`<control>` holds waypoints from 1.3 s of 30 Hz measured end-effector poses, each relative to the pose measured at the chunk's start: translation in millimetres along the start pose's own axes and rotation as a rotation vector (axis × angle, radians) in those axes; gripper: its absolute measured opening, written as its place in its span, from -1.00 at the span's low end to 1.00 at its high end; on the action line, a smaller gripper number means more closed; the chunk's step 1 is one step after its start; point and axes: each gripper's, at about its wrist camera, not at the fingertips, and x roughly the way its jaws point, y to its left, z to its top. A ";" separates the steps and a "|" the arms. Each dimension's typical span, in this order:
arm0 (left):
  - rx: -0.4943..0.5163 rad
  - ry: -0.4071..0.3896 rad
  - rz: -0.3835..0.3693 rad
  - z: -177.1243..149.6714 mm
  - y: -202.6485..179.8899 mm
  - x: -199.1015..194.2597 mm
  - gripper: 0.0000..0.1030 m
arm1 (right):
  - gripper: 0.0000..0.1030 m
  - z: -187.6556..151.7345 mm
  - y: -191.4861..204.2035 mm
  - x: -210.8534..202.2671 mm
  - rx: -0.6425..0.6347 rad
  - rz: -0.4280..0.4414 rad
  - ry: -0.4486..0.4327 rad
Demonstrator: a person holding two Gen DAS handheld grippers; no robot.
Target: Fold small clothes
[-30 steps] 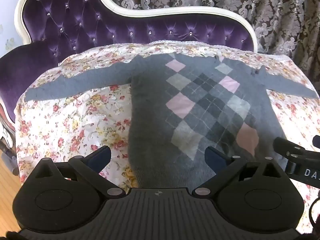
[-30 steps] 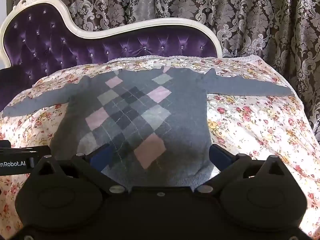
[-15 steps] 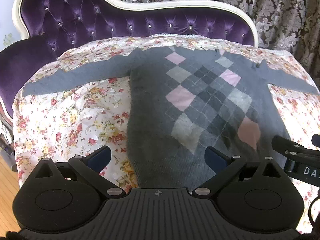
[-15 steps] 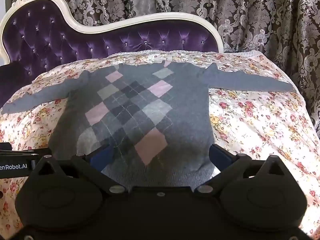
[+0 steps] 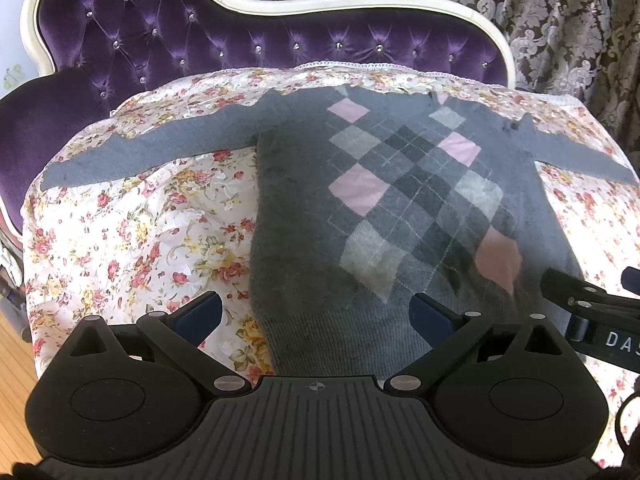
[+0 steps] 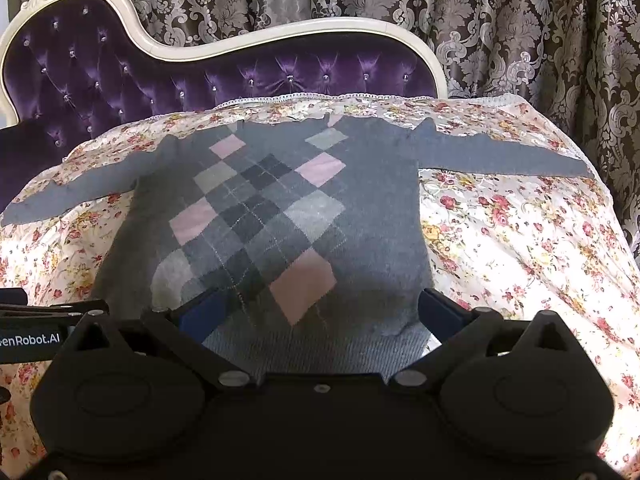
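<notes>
A small grey sweater [image 5: 304, 240] with a pink and grey argyle front lies flat on a floral sheet, sleeves spread out to both sides, hem nearest me. It also shows in the right wrist view [image 6: 372, 216]. My left gripper [image 5: 316, 316] is open and empty, hovering over the hem's left part. My right gripper [image 6: 320, 312] is open and empty, over the hem's right part. The right gripper's fingers [image 5: 576, 296] show at the right edge of the left wrist view. The left gripper's body [image 6: 48, 320] shows at the left edge of the right wrist view.
The floral sheet [image 5: 132, 220] covers a purple tufted sofa [image 5: 168, 40] with a cream frame. Patterned curtains [image 6: 500, 28] hang behind. A strip of wood floor [image 5: 12, 356] shows at the lower left.
Both grippers have pulled back and lowered slightly towards the hem, so the sweater sits lower in both views. The jaws stay open. The sweater has not moved.
</notes>
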 end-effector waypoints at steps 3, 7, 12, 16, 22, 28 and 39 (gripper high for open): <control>0.000 0.002 0.000 -0.8 -0.2 0.2 0.96 | 0.98 0.0 0.9 0.4 0.001 0.000 0.001; 0.000 0.003 -0.001 -0.7 -0.9 1.1 0.96 | 0.98 0.0 1.1 0.4 0.002 0.000 0.001; -0.001 0.006 -0.002 -0.9 -1.5 1.4 0.96 | 0.98 0.4 1.2 0.1 0.002 0.000 0.001; 0.000 0.009 -0.007 -0.8 -1.9 1.4 0.96 | 0.98 0.3 0.8 0.3 0.005 0.001 0.003; -0.002 0.018 -0.013 1.2 -1.2 2.7 0.96 | 0.98 0.4 1.2 0.9 0.007 0.002 0.007; -0.009 0.026 -0.012 1.7 0.4 4.3 0.96 | 0.98 -0.5 2.7 2.5 0.010 0.004 0.013; -0.020 0.043 -0.016 1.8 3.7 10.8 0.96 | 0.98 1.0 1.5 7.3 0.021 0.014 0.033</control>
